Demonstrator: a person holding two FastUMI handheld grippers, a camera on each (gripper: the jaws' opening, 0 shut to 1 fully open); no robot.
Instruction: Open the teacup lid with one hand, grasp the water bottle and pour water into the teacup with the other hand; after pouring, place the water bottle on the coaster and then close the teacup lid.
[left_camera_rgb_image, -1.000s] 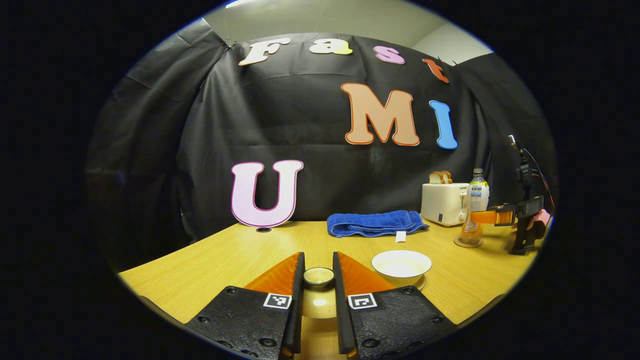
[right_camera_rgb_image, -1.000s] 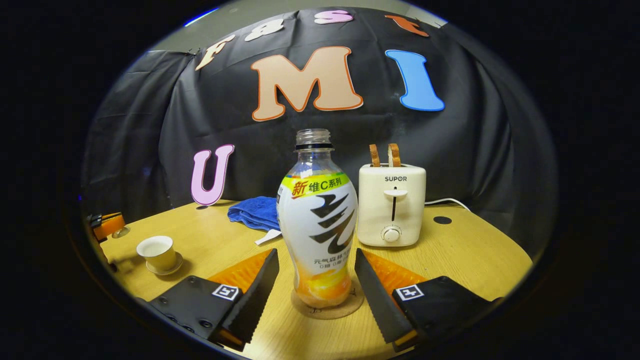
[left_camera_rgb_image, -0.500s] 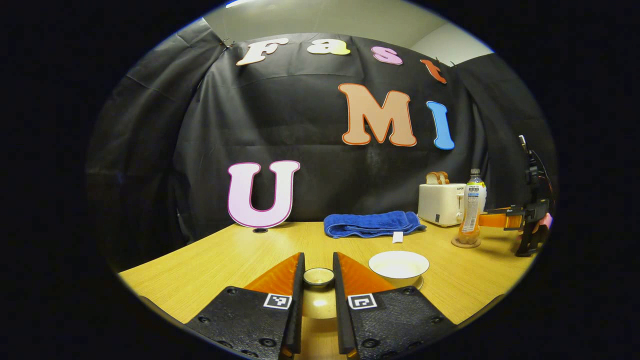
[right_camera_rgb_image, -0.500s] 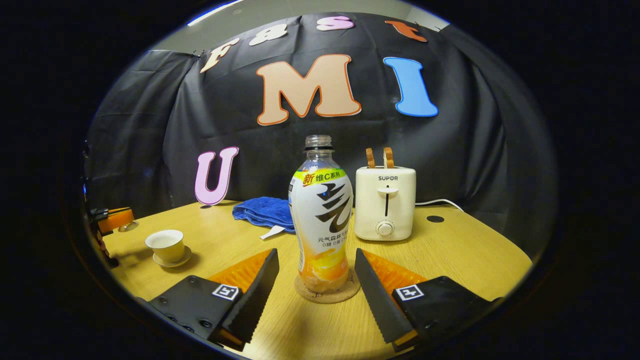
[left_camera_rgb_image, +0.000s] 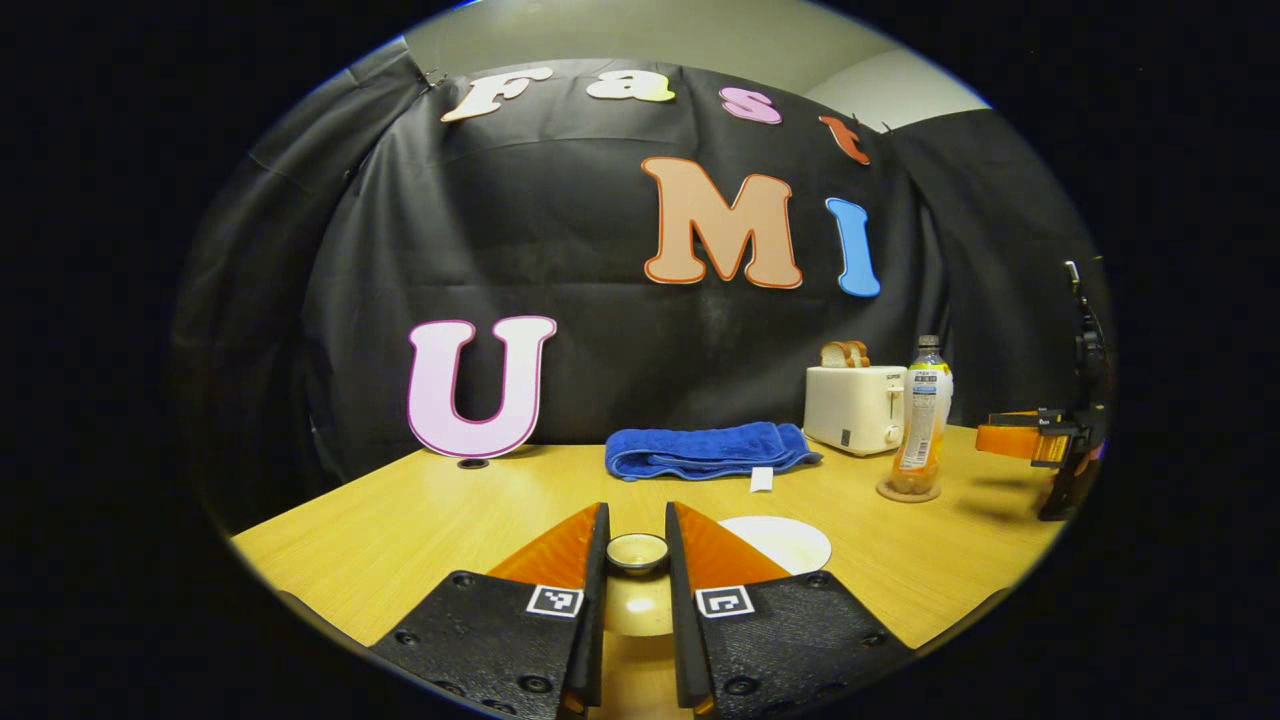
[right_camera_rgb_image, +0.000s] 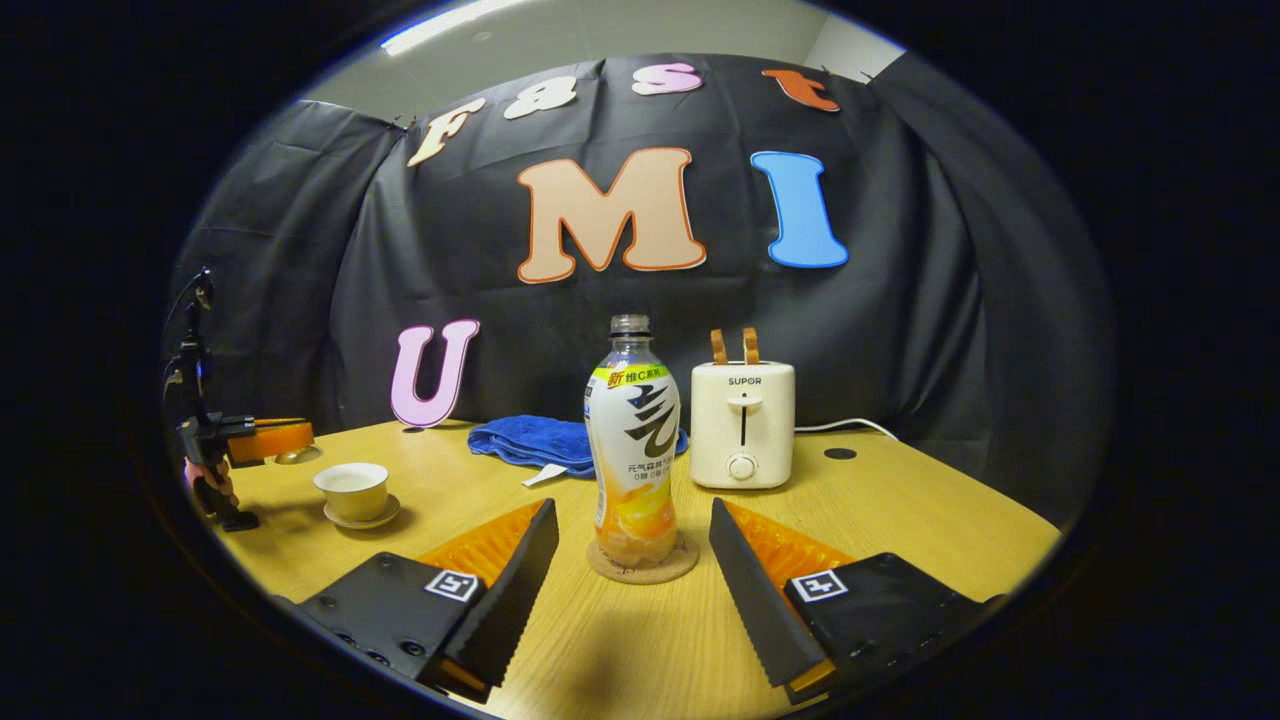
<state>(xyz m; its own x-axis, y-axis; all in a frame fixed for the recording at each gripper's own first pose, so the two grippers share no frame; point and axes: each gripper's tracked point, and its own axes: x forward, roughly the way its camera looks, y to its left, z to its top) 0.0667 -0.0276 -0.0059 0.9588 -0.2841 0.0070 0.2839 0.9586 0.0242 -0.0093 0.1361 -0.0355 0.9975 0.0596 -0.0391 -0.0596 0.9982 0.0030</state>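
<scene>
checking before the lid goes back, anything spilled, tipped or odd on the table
Nothing stands out: the clear plastic water bottle stands upright on the round cork coaster, the cream teacup sits on its saucer, and the wooden table looks dry.

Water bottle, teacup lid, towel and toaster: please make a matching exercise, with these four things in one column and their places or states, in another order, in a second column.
Things:
1. water bottle
2. teacup lid
3. towel
4. toaster

Places or states:
A. folded, lying on the table near the back wall
B. held between the left gripper fingers
C. standing upright on the coaster
D. holding two slices of bread

Pairs: 1-C, 2-B, 3-A, 4-D
</scene>
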